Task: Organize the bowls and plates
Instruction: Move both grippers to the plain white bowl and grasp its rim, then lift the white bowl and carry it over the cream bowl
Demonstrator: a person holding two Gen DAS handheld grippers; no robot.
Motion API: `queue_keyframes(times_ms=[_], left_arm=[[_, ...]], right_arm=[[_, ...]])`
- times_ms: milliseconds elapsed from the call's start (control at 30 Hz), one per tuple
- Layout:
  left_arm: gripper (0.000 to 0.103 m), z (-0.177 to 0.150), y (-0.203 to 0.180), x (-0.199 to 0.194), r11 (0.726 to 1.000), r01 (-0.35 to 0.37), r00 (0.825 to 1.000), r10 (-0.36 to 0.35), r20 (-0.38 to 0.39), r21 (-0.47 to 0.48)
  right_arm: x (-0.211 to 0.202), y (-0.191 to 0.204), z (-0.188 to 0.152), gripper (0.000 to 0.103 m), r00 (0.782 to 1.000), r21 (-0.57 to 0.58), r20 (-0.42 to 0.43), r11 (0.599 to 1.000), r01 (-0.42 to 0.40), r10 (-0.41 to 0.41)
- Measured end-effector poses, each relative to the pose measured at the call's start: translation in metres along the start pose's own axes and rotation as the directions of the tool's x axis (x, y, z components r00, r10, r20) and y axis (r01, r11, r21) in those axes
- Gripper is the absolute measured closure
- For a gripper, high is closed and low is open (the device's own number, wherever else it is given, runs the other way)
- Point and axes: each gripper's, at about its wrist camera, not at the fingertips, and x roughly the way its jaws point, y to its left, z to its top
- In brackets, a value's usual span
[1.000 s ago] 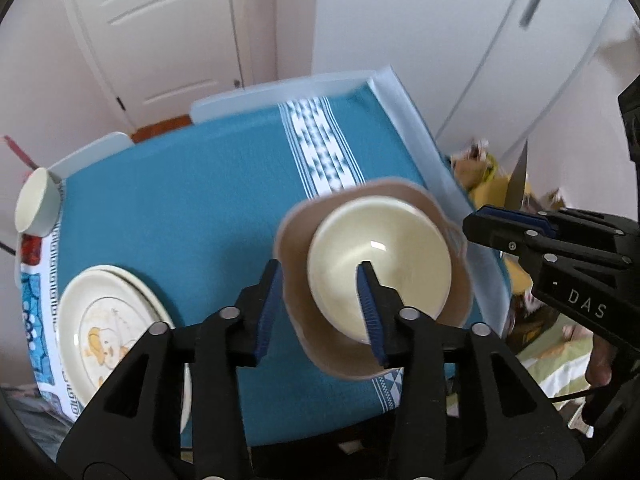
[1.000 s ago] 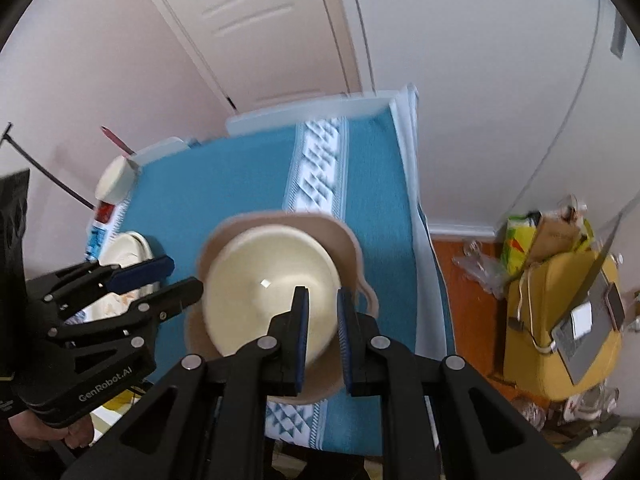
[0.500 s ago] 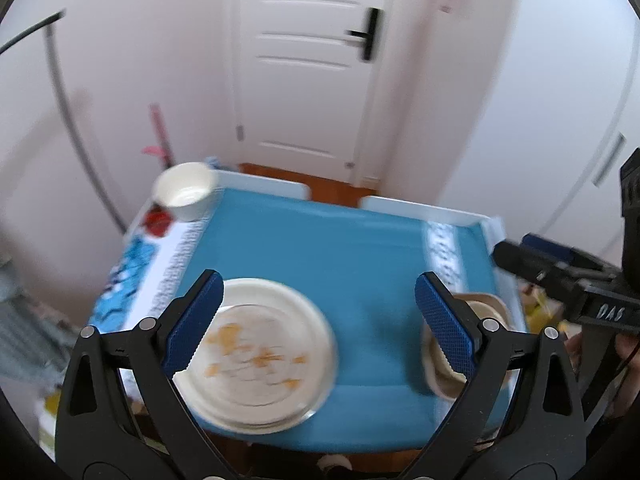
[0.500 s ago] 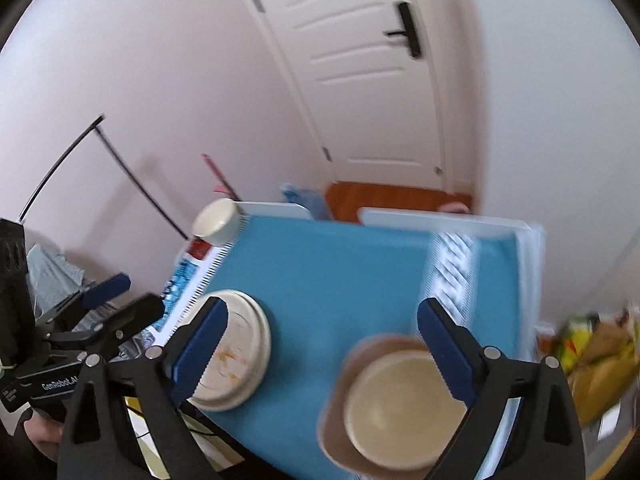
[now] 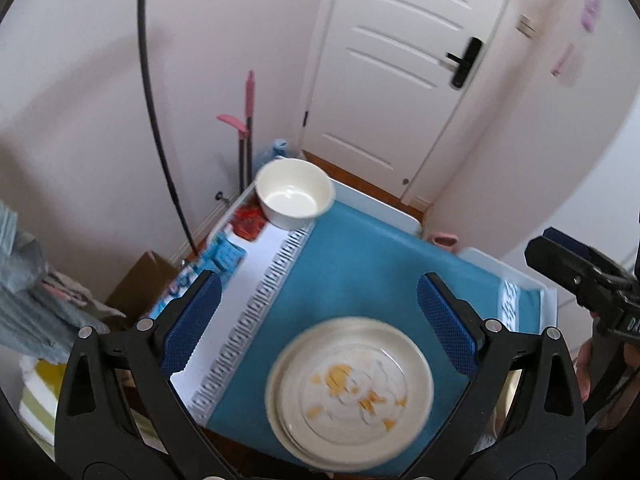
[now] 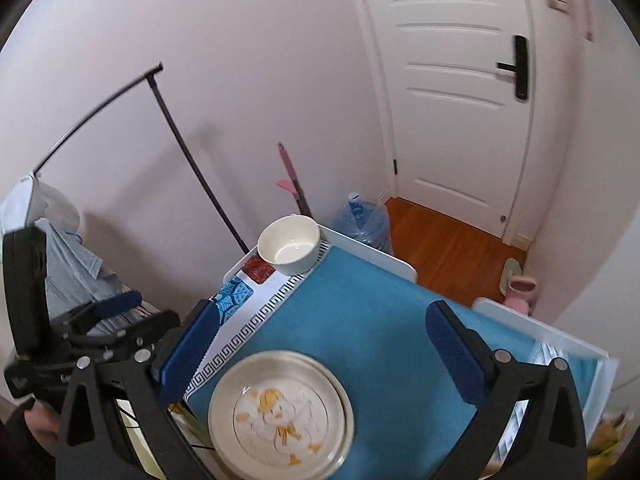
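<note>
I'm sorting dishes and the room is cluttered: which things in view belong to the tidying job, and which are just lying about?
Part of the job:
- stack of plates with a yellow cartoon print
- white bowl at the table's far corner

Just lying about:
- water jug on the floor
- pink-handled mop against the wall
- black clothes rack
- pink slippers by the door

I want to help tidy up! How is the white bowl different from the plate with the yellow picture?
The bowl is deep with tall sides; the plate is flat and wide. The bowl is plain cream inside; the plate has a yellow cartoon drawing. The bowl sits at the table's far corner; the plate lies at the near edge, seemingly on another plate. Both are cream-coloured, round and upright on the blue tablecloth.
</note>
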Motion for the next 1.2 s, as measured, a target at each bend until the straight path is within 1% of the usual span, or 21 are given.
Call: queue_keyframes(times_ms=[67, 133, 233, 333, 400, 467, 500, 600, 633, 667, 700, 733, 767, 800, 867, 933, 1000, 1033, 1067, 1100, 1200], left_arm=[[0.005, 0.014, 0.015, 0.014, 1.0, 0.004, 1.0, -0.004, -0.005, -0.029], [0.005, 0.025, 0.031, 0.034, 0.998, 0.027, 1.0, -0.027, -0.012, -0.06], [0.005, 0.038, 0.046, 0.071, 0.996, 0.05, 0.997, -0.054, -0.059, -0.077], [0.009, 0.046, 0.056, 0.109, 0.994, 0.072, 0.992, -0.08, -0.1, -0.084], [0.019, 0.049, 0.061, 0.134, 0.993, 0.075, 0.987, -0.087, -0.134, -0.091], [0.024, 0.052, 0.067, 0.157, 0.991, 0.078, 0.98, -0.096, -0.173, -0.109], [0.031, 0.053, 0.071, 0.169, 0.989, 0.063, 0.977, -0.088, -0.196, -0.13], [0.039, 0.055, 0.084, 0.19, 0.978, 0.066, 0.97, -0.109, -0.219, -0.198], [0.041, 0.056, 0.086, 0.196, 0.976, 0.063, 0.968, -0.11, -0.224, -0.208], [0.046, 0.056, 0.087, 0.202, 0.975, 0.058, 0.967, -0.108, -0.229, -0.214], [0.052, 0.055, 0.088, 0.209, 0.975, 0.049, 0.966, -0.102, -0.239, -0.217], [0.054, 0.055, 0.089, 0.214, 0.974, 0.046, 0.963, -0.102, -0.249, -0.221], [0.06, 0.055, 0.089, 0.22, 0.973, 0.044, 0.961, -0.103, -0.257, -0.225], [0.066, 0.055, 0.088, 0.226, 0.974, 0.034, 0.959, -0.095, -0.265, -0.225], [0.069, 0.054, 0.089, 0.233, 0.976, 0.025, 0.958, -0.086, -0.275, -0.218], [0.07, 0.054, 0.089, 0.24, 0.978, 0.023, 0.956, -0.083, -0.282, -0.208], [0.076, 0.057, 0.089, 0.245, 0.978, 0.026, 0.955, -0.086, -0.282, -0.208], [0.078, 0.057, 0.089, 0.246, 0.978, 0.025, 0.956, -0.084, -0.281, -0.207], [0.081, 0.058, 0.088, 0.247, 0.979, 0.023, 0.956, -0.081, -0.281, -0.202], [0.084, 0.059, 0.087, 0.248, 0.981, 0.022, 0.957, -0.077, -0.28, -0.195], [0.084, 0.062, 0.085, 0.25, 0.985, 0.008, 0.959, -0.058, -0.278, -0.175]], right_arm=[[0.018, 0.001, 0.012, 0.0, 1.0, 0.015, -0.017, 1.0, -0.013, 0.014], [0.044, 0.001, 0.026, 0.0, 0.999, 0.048, -0.038, 0.999, 0.0, 0.002], [0.089, 0.002, 0.042, 0.0, 0.994, 0.054, -0.108, 0.998, 0.037, -0.031], [0.135, -0.004, 0.05, 0.0, 0.984, 0.084, -0.175, 0.996, 0.028, -0.013], [0.159, -0.011, 0.049, 0.0, 0.977, 0.127, -0.214, 0.992, 0.02, 0.007], [0.18, -0.017, 0.049, 0.001, 0.972, 0.162, -0.232, 0.987, 0.015, 0.023], [0.19, -0.021, 0.049, 0.001, 0.971, 0.179, -0.239, 0.984, 0.017, 0.026], [0.216, -0.027, 0.048, 0.004, 0.962, 0.221, -0.268, 0.975, 0.016, 0.045], [0.224, -0.027, 0.048, 0.007, 0.958, 0.228, -0.282, 0.974, 0.017, 0.05], [0.234, -0.027, 0.048, 0.011, 0.952, 0.227, -0.3, 0.974, 0.019, 0.052], [0.245, -0.026, 0.047, 0.021, 0.945, 0.221, -0.323, 0.975, 0.021, 0.053], [0.253, -0.026, 0.045, 0.031, 0.939, 0.218, -0.339, 0.976, 0.021, 0.055], [0.26, -0.026, 0.044, 0.036, 0.935, 0.217, -0.35, 0.976, 0.02, 0.059], [0.268, -0.026, 0.043, 0.037, 0.931, 0.217, -0.36, 0.976, 0.013, 0.067], [0.28, -0.026, 0.041, 0.044, 0.925, 0.218, -0.37, 0.976, 0.002, 0.081], [0.289, -0.025, 0.04, 0.049, 0.92, 0.217, -0.382, 0.976, -0.004, 0.089], [0.296, -0.026, 0.038, 0.056, 0.915, 0.221, -0.392, 0.975, -0.008, 0.096], [0.3, -0.027, 0.037, 0.067, 0.91, 0.228, -0.401, 0.973, -0.011, 0.105], [0.303, -0.028, 0.035, 0.074, 0.906, 0.237, -0.407, 0.971, -0.017, 0.116], [0.307, -0.028, 0.034, 0.074, 0.903, 0.242, -0.413, 0.97, -0.021, 0.123], [0.313, -0.029, 0.033, 0.083, 0.902, 0.247, -0.409, 0.968, -0.035, 0.137]])
